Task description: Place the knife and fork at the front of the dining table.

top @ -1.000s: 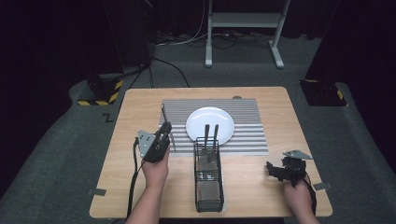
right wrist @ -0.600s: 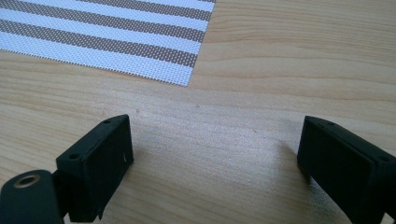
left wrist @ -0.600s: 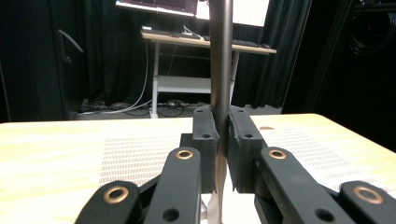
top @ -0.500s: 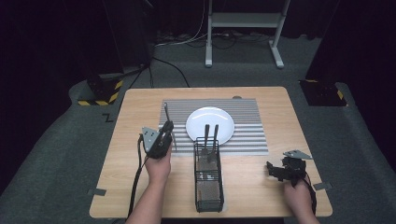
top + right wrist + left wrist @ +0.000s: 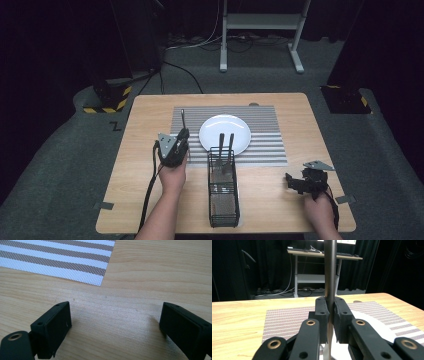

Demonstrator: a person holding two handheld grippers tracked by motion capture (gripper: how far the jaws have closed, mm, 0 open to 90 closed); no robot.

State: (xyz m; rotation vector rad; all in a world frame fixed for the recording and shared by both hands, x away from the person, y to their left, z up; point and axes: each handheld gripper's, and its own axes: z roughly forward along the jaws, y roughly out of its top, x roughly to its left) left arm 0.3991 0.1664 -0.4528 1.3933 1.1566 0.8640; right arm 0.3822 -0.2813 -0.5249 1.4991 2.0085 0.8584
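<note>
**Inspector A:** Left side first, please.

**Inspector B:** The left gripper [image 5: 181,136] has its jaws clenched on a slim grey metal utensil handle [image 5: 330,270], held upright over the left part of the striped grey-and-white placemat [image 5: 190,116], on the light wooden worktop [image 5: 145,125]. The utensil's working end is hidden below the jaws.

**Inspector A:** Centre?

**Inspector B:** A round white plate [image 5: 225,132] lies on the placemat. Just in front of it stands a black wire cutlery basket [image 5: 223,200], with two dark utensils [image 5: 226,150] upright in its far end.

**Inspector A:** Right side?

**Inspector B:** The right gripper [image 5: 115,327] sits low over bare worktop near the front right corner, jaws released, nothing between them.
</note>
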